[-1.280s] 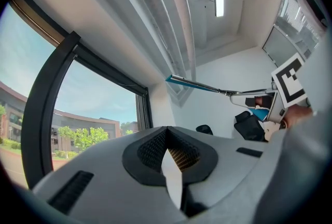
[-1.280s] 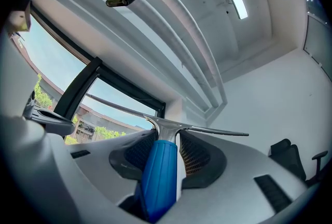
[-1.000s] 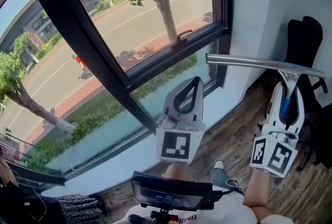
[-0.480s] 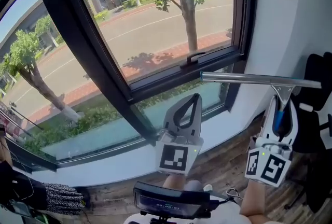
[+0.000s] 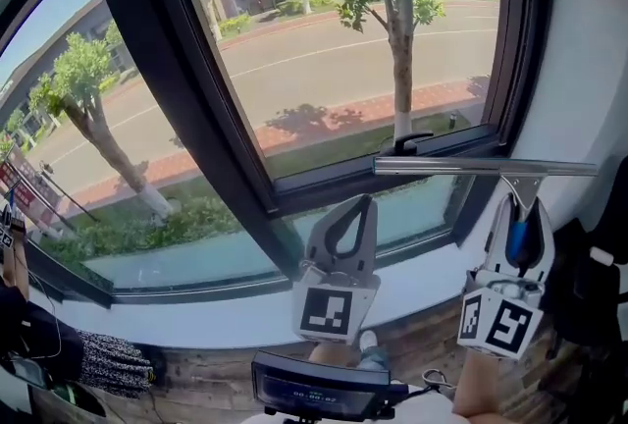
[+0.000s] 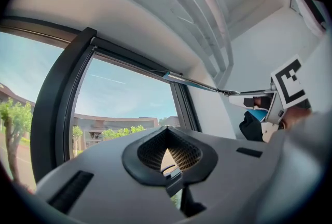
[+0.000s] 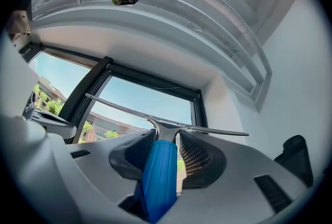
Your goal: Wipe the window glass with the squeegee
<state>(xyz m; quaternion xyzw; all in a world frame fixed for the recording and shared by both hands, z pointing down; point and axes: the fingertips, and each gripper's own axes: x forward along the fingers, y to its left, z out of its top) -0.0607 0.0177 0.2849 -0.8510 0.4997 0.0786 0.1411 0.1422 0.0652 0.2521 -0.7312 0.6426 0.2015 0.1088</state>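
The large window glass point(image 5: 334, 59) sits in a dark frame point(image 5: 186, 118) and fills the upper head view. My right gripper point(image 5: 520, 208) point(image 7: 167, 137) is shut on the blue handle point(image 7: 157, 179) of the squeegee point(image 5: 517, 238). Its long metal blade point(image 5: 471, 166) lies level, just in front of the sash's lower rail, beside the window handle point(image 5: 407, 142). Whether the blade touches the glass I cannot tell. My left gripper point(image 5: 365, 204) point(image 6: 165, 132) stands lower and to the left, shut with nothing in it. The squeegee blade point(image 6: 192, 82) also shows in the left gripper view.
A white wall point(image 5: 584, 69) closes the right side next to the window. Below the glass runs a white sill point(image 5: 196, 324), then wooden floor point(image 5: 196, 383). A black chair or bag point(image 5: 603, 285) stands at the right. Dark clothing point(image 5: 59, 358) lies at the lower left.
The right gripper and squeegee have risen against the window: the blade was in front of the wall below the sash corner and is now level with the sash's lower rail. The left gripper stays shut.
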